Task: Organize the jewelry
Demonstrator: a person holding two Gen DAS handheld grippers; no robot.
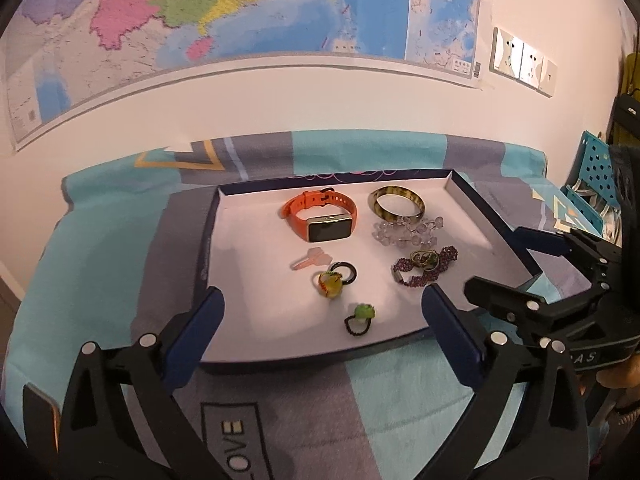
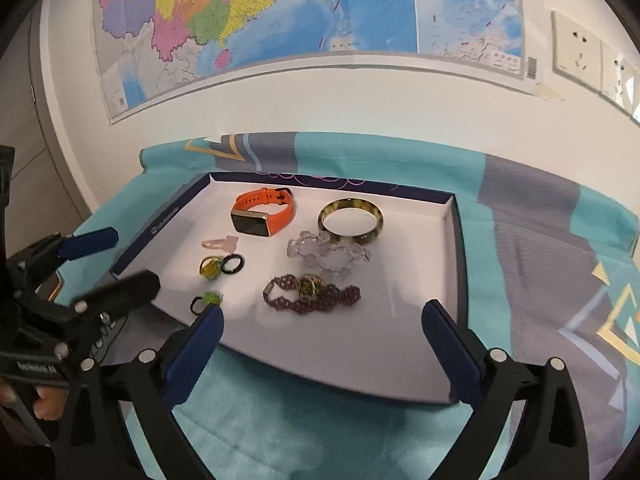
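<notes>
A shallow white tray (image 1: pixel 248 308) with a dark blue rim holds the jewelry: an orange watch (image 1: pixel 320 216), a tortoiseshell bangle (image 1: pixel 396 204), a clear bead bracelet (image 1: pixel 406 232), a purple bead bracelet (image 1: pixel 424 266) with a ring on it, a pink hair clip (image 1: pixel 310 260), a black ring (image 1: pixel 344 272), a yellow ring (image 1: pixel 330 285) and a green ring (image 1: pixel 360 318). My left gripper (image 1: pixel 322 312) is open and empty at the tray's near edge. My right gripper (image 2: pixel 322 322) is open and empty over the tray's (image 2: pixel 360 360) near right part, by the green ring (image 2: pixel 206 302).
The tray lies on a teal and grey cloth (image 1: pixel 340 408) over a table against a white wall with a map (image 1: pixel 240 12) and sockets (image 1: pixel 520 60). A teal perforated rack (image 1: pixel 592 176) stands at the far right. Each gripper shows in the other's view.
</notes>
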